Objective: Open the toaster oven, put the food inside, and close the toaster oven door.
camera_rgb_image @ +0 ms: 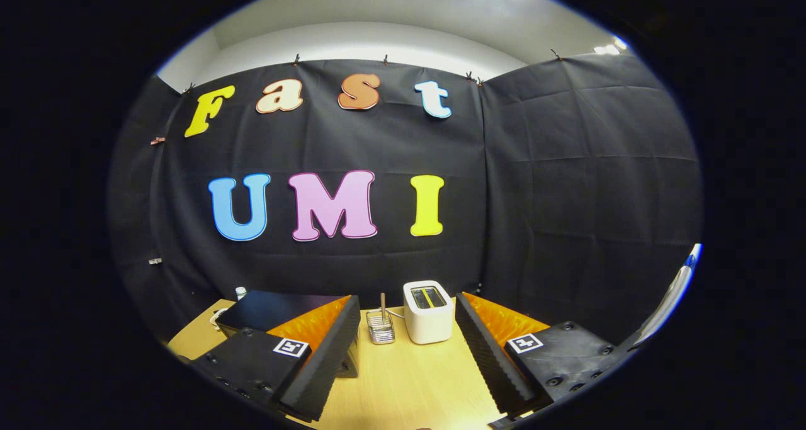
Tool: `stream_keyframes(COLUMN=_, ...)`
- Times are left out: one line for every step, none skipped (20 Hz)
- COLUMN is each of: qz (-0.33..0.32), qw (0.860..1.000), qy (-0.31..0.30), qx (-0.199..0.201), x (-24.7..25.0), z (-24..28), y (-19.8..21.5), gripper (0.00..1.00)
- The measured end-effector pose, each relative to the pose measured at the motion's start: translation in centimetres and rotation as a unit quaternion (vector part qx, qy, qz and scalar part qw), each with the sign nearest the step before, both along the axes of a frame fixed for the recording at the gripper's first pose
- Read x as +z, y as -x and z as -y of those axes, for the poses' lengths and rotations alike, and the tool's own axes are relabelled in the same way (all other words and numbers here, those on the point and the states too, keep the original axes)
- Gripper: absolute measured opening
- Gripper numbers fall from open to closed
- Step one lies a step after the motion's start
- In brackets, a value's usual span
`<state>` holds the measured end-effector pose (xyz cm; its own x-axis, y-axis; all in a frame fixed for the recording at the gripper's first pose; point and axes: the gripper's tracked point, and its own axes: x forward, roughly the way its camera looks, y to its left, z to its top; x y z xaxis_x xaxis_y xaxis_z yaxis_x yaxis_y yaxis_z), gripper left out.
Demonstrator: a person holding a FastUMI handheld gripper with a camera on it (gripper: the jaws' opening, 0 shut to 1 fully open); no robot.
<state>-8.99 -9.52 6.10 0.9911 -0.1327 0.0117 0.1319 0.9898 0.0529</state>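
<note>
Nearest the camera, the gripper (403,354) is seen held level above the wooden table (409,386), pointed straight ahead toward the booth's far wall. Its two fingers (327,348) are spread wide apart, with a broad stretch of bare tabletop showing between them. Nothing is gripped and nothing is touched by either finger. A square printed marker (291,347) is carried on the left finger's mount, and a matching one (525,342) on the right.

Just beyond the fingertips, and framed by the gap between them, two small items are set side by side on the table. A small wire basket (380,327) with an upright stick in it is placed on the left. A white toaster (428,312) with slots in its top is placed on the right, just beside the basket but apart from it.

Behind the left finger, a dark, flat-topped box-shaped appliance (271,310) is partly hidden; whether it is the toaster oven cannot be told, and its door is not visible. A small bottle (240,292) with a pale cap is seen at its far left corner, near the wall.

Farthest back, the black cloth wall is hung across the whole scene, with a pale ceiling above it. No food can be made out from this angle.
</note>
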Motion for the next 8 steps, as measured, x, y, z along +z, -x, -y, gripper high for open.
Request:
stream_keyframes(qz=0.000, qw=1.000, qy=-0.001, qx=0.003, x=0.2, z=-0.4, y=-0.2, gripper=0.98)
stream_keyframes(qz=-0.001, qw=1.000, qy=-0.003, qx=0.005, x=0.1, z=-0.8, y=-0.3, gripper=0.98)
stream_keyframes(qz=-0.004, qw=1.000, qy=-0.003, qx=0.008, x=0.1, z=-1.3, y=-0.5, gripper=0.98)
stream_keyframes(qz=-0.007, qw=1.000, qy=-0.003, qx=0.010, x=0.1, z=-1.7, y=-0.7, gripper=0.98)
stream_keyframes(qz=-0.010, qw=1.000, qy=-0.004, qx=0.013, x=0.1, z=-2.2, y=-0.9, gripper=0.98)
stream_keyframes(qz=-0.010, qw=1.000, qy=-0.003, qx=0.016, x=0.2, z=-2.6, y=-0.9, gripper=0.98)
stream_keyframes(qz=-0.009, qw=1.000, qy=-0.001, qx=0.018, x=0.4, z=-2.9, y=-1.1, gripper=0.98)
stream_keyframes(qz=-0.008, qw=1.000, qy=0.003, qx=0.020, x=0.5, z=-3.2, y=-1.3, gripper=0.98)
